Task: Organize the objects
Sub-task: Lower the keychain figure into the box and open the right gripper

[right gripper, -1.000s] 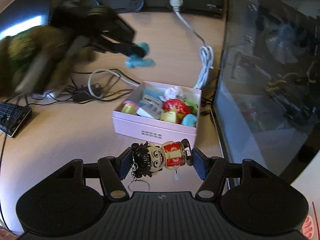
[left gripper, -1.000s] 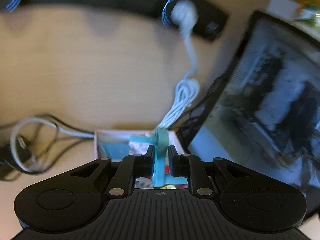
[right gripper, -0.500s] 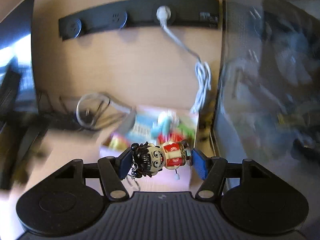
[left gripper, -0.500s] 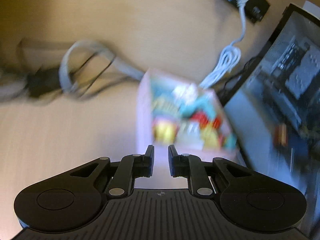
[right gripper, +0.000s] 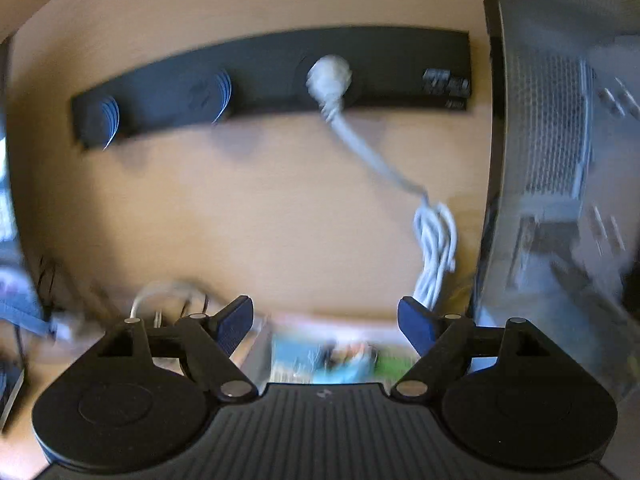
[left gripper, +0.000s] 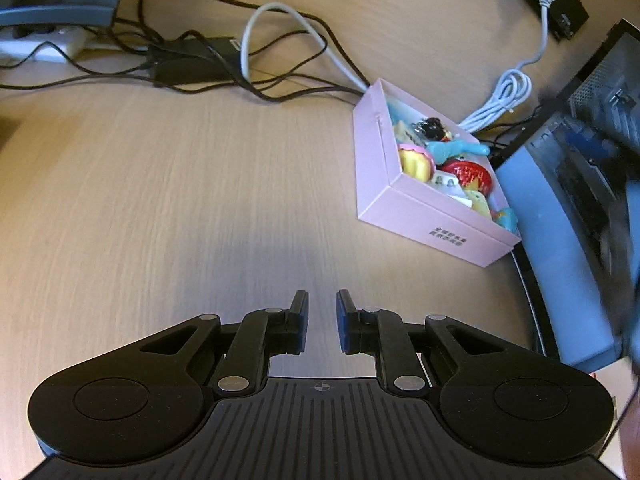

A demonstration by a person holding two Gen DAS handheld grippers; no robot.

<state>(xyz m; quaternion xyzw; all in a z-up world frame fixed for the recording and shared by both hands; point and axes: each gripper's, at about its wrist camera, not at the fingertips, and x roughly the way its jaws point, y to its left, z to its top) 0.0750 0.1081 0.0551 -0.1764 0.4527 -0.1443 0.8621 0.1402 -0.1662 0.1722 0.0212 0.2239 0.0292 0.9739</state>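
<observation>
A pink box (left gripper: 424, 216) full of small toys sits on the wooden desk, up and to the right in the left wrist view. In it lie a blue toy (left gripper: 456, 148) and a black-haired doll keychain (left gripper: 434, 128). My left gripper (left gripper: 322, 300) hangs low over bare desk, well short of the box, with its jaws nearly together and nothing between them. My right gripper (right gripper: 324, 308) is above the box (right gripper: 344, 320), which shows blurred just under its fingers. Its jaws are opening wide and hold nothing.
A black power strip (right gripper: 272, 76) with a white plug (right gripper: 330, 76) runs along the far desk edge. A coiled white cable (right gripper: 436, 240) lies behind the box. A glass-sided computer case (left gripper: 580, 200) stands right of it. Black cables and an adapter (left gripper: 192, 60) lie to the left.
The left gripper let go of the blue toy over the box and drew back and down over the desk. The right gripper moved over the box, spread its jaws, and the doll left them.
</observation>
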